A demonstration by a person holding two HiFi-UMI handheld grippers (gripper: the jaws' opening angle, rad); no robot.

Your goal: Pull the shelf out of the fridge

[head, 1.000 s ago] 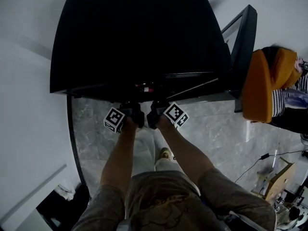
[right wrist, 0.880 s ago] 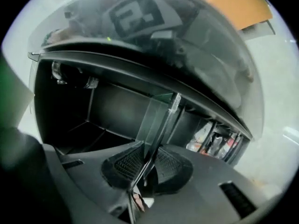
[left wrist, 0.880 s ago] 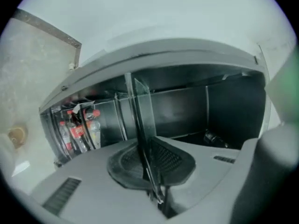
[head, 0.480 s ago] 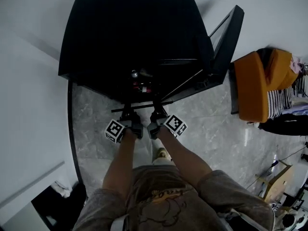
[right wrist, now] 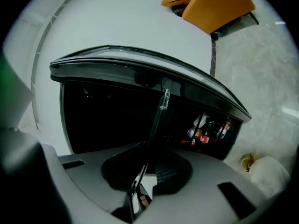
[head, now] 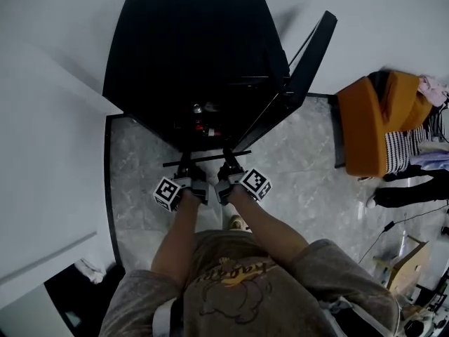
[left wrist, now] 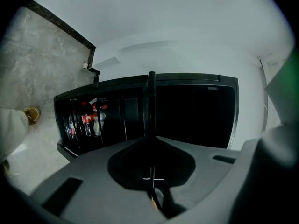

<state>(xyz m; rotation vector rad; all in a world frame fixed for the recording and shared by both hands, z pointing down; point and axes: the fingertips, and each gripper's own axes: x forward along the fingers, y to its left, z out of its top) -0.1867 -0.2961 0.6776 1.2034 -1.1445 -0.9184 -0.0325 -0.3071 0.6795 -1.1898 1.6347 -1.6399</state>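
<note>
The shelf (head: 207, 159) has slid from the fridge (head: 196, 55) mouth to stand out in front, its thin edge pinched by the left tongs (head: 186, 167) and right tongs (head: 229, 164), both narrow and closing tighter, so the pull seems nearly done.

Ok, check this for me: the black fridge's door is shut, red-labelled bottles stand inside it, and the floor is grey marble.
One thing is wrong: the door is not shut. It stands open, swung out at the right of the head view. The rest holds: the fridge is black, red-labelled bottles stand inside it, and the floor is grey marble.
</note>
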